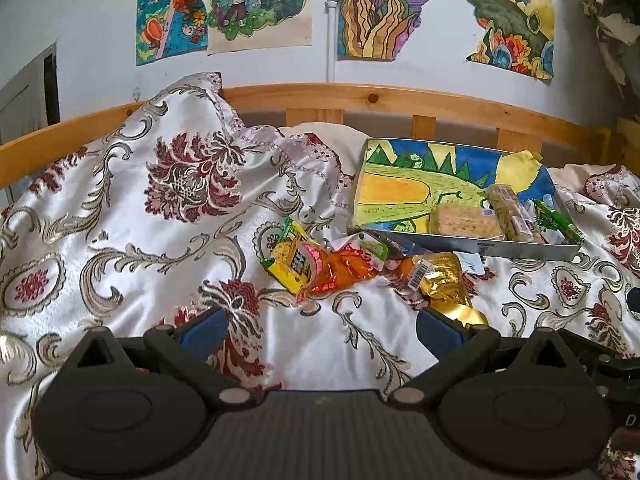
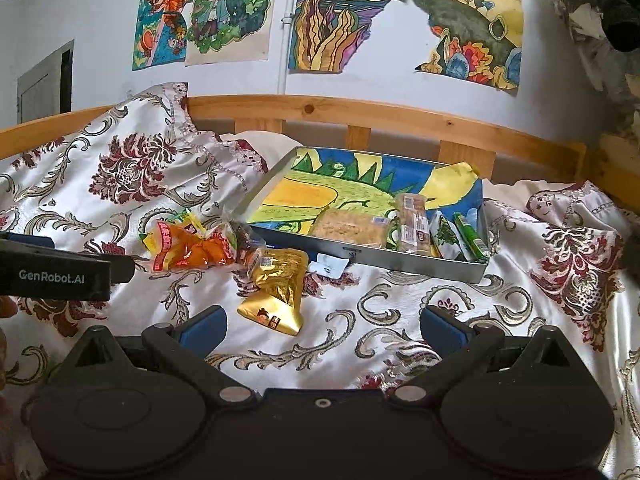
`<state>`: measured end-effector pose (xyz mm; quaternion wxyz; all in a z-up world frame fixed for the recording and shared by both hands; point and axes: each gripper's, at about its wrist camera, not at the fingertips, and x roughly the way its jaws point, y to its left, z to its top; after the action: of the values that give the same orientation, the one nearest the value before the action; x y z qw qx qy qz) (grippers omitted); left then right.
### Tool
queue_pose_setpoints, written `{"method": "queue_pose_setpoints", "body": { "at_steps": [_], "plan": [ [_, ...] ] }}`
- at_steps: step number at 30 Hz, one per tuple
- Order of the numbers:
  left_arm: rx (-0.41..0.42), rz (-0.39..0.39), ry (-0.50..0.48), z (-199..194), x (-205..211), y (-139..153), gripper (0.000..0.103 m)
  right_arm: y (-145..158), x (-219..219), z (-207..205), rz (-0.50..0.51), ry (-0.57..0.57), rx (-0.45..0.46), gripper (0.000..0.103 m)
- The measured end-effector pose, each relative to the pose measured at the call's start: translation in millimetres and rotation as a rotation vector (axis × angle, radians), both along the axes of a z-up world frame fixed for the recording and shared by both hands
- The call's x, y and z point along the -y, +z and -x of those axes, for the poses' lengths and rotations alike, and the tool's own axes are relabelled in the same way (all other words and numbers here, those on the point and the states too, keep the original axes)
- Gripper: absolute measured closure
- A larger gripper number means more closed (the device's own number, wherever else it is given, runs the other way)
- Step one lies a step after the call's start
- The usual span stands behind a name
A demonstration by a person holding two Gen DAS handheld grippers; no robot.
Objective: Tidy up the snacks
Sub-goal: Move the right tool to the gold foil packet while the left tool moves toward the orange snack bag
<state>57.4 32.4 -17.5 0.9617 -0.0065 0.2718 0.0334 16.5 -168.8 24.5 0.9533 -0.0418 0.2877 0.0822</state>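
Note:
A shallow grey tray (image 1: 520, 249) (image 2: 400, 262) lined with a coloured drawing sits on the bed. It holds a flat biscuit pack (image 1: 464, 222) (image 2: 348, 226), a cereal bar (image 1: 510, 212) (image 2: 412, 220) and green packets (image 1: 554, 220) (image 2: 470, 234). In front of it lie loose snacks: an orange-red bag (image 1: 340, 270) (image 2: 188, 250), a yellow packet (image 1: 290, 264) and a gold pouch (image 1: 444, 280) (image 2: 278, 292). My left gripper (image 1: 320, 330) is open and empty just short of the pile. My right gripper (image 2: 322, 330) is open and empty, just right of the gold pouch.
The snacks lie on a rumpled white floral bedspread (image 1: 160, 208) (image 2: 540, 300). A wooden headboard (image 1: 400, 102) (image 2: 360, 114) runs behind the tray, below a wall with drawings. The left gripper's body (image 2: 60, 266) shows at the left edge of the right wrist view.

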Motion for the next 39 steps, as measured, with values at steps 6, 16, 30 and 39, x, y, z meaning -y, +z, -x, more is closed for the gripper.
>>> {"method": "queue_pose_setpoints", "body": {
  "at_steps": [6, 16, 30, 39],
  "plan": [
    [-0.005, 0.006, 0.005, -12, -4, 3, 0.0, -3, 1, -9, -0.042, -0.005, 0.01, 0.001],
    [-0.014, -0.022, 0.028, -38, -15, 10, 0.0, -4, 2, -12, -0.084, 0.002, 0.065, 0.001],
    [-0.01, -0.025, -0.01, -80, -15, 7, 0.0, -19, -6, -52, -0.063, 0.017, 0.043, 0.001],
    [-0.031, 0.0, -0.031, -102, -20, -7, 0.0, -36, -14, -80, -0.077, 0.022, -0.019, 0.001]
  ]
}}
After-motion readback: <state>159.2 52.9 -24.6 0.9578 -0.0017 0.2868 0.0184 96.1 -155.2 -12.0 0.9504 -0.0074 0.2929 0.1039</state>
